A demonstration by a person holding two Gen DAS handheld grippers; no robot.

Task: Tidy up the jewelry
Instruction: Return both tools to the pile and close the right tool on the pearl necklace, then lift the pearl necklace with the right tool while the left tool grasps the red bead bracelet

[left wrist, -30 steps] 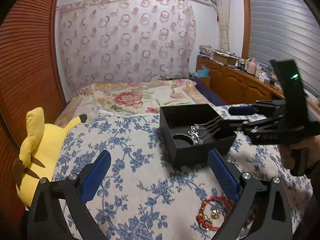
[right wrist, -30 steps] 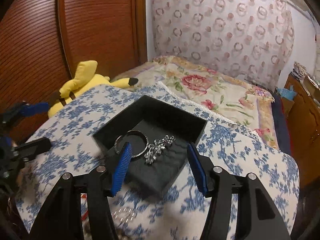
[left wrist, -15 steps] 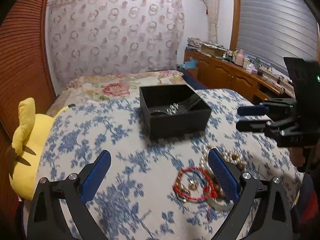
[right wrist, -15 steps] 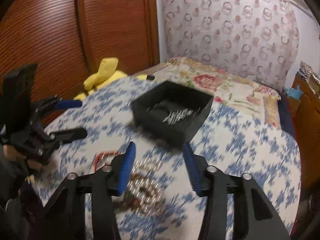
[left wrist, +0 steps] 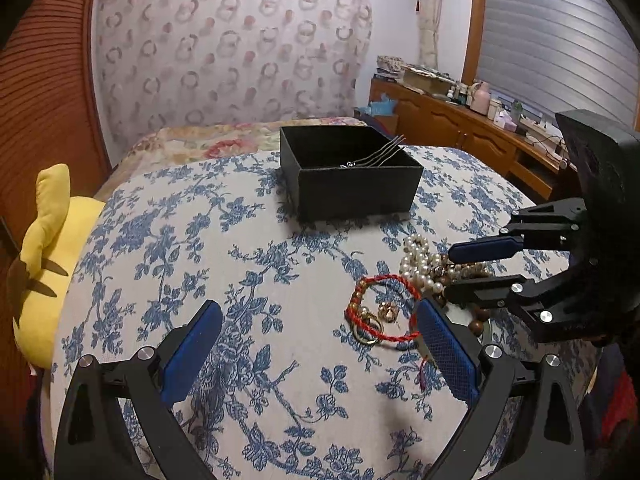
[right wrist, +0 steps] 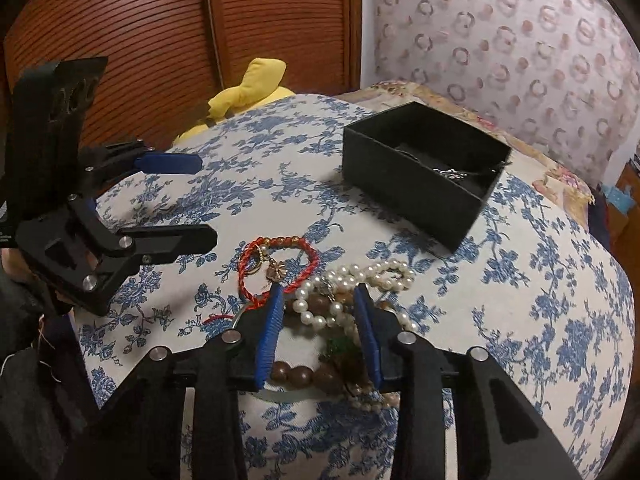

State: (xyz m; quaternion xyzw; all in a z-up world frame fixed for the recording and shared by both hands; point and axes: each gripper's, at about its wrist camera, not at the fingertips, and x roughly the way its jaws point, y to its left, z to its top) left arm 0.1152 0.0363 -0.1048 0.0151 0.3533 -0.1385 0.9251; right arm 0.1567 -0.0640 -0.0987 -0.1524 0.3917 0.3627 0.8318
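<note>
A black open box (left wrist: 352, 178) (right wrist: 420, 172) sits on the blue-flowered bedspread with silver jewelry (right wrist: 454, 174) inside. A pile of jewelry lies nearer: a red cord bracelet (left wrist: 380, 312) (right wrist: 276, 268) with gold charms, a white pearl strand (left wrist: 420, 264) (right wrist: 352, 288) and brown wooden beads (right wrist: 300, 374). My right gripper (right wrist: 318, 296) (left wrist: 454, 270) is open, its jaws straddling the pearls and beads just above the pile. My left gripper (left wrist: 316, 340) (right wrist: 204, 200) is open wide and empty, hovering left of the pile.
A yellow plush toy (left wrist: 44, 248) (right wrist: 248, 92) lies at the bed's left edge beside a wooden slatted wardrobe (right wrist: 180, 40). A floral quilt (left wrist: 224, 140) lies behind the box. A wooden dresser (left wrist: 460, 128) with clutter stands at right.
My right gripper left the box, with the silver jewelry staying inside, and came back down over the pearl and bead pile. My left gripper drew back from the box.
</note>
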